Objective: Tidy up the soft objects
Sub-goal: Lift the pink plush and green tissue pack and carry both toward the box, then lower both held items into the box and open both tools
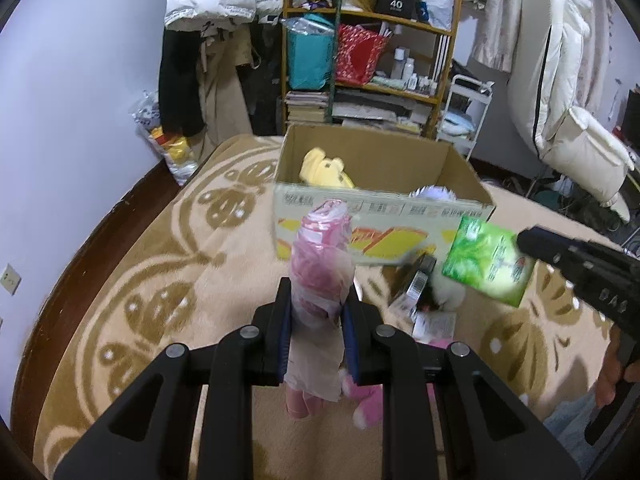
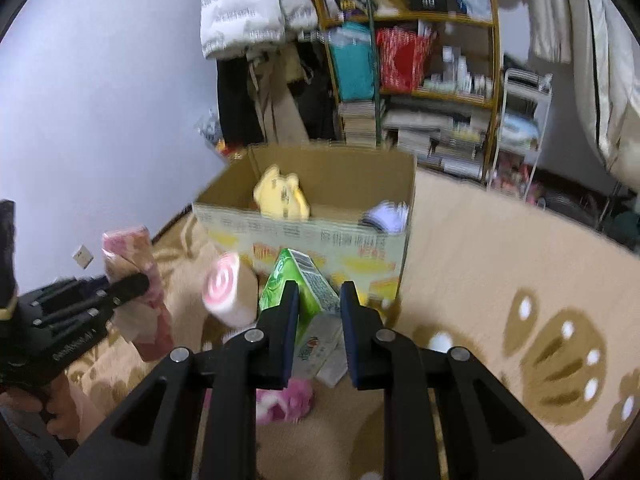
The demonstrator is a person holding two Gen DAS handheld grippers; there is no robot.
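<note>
Pink wrapped pack upright, clenched in left gripper | green pack tilted, grasped by right gripper | cardboard box, centre frame: yellow plush, white-lilac item

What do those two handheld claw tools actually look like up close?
Both are matte black plastic. The left gripper and the right gripper each have two flat fingers lined with blue pads, hinged on silver rivets. Pale lettering marks their sides. No cables show.
</note>
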